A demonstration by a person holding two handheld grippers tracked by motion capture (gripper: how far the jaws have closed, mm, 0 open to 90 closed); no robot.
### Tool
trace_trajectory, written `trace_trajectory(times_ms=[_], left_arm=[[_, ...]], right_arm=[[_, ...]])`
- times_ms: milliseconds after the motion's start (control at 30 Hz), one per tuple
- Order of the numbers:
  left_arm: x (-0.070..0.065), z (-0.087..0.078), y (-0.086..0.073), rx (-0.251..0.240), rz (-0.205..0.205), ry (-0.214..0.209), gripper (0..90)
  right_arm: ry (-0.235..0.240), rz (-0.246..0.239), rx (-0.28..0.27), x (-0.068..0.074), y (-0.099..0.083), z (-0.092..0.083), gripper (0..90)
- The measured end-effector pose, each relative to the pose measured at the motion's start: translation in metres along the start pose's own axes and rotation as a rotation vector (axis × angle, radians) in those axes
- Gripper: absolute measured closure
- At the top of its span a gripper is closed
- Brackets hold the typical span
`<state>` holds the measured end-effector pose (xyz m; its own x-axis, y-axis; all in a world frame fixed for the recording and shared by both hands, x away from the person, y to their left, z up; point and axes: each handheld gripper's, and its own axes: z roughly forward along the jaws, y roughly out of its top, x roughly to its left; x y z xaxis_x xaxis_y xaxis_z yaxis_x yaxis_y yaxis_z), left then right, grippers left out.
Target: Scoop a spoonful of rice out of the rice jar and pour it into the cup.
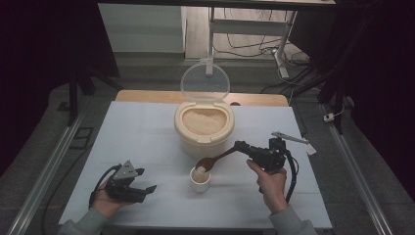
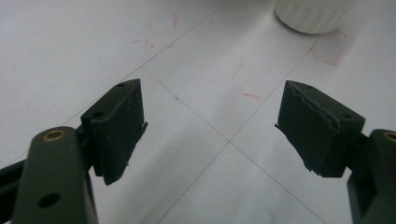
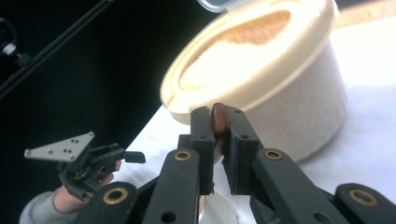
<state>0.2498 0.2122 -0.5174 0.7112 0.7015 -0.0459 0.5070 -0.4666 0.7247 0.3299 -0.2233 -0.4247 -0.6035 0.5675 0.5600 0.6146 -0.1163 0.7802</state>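
While the right gripper (image 1: 241, 146) clamps its jaws on the handle of the brown spoon (image 1: 215, 160), the spoon's bowl hangs over the small white cup (image 1: 200, 179), which stands near the table's (image 1: 147, 132) front edge, about midway along it. The open rice tub (image 1: 204, 128) sits behind the cup at mid-table. The left gripper (image 1: 143, 182) rests near the front left corner, jaws wide and empty.

cup (image 2: 310, 14) cut off by the top edge beyond the left gripper's jaws, spoon (image 3: 218, 119) bowl hidden behind the right gripper's jaws
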Motion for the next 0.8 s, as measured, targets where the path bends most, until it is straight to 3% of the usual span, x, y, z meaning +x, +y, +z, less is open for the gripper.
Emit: trace_trajectory(times_ms=[167, 333, 800], left_arm=[[0.000, 0.000, 0.000, 0.000, 0.001, 0.001, 23.0], [0.000, 0.000, 0.001, -0.001, 0.001, 0.003, 23.1], [0.001, 0.001, 0.001, 0.001, -0.004, 0.003, 23.1]], right_arm=[[0.004, -0.119, -0.018, 0.010, 0.001, -0.005, 83.0], [0.018, -0.173, -0.024, 0.016, 0.003, -0.009, 83.0], [0.048, -0.174, -0.052, 0.008, 0.003, -0.021, 83.1]])
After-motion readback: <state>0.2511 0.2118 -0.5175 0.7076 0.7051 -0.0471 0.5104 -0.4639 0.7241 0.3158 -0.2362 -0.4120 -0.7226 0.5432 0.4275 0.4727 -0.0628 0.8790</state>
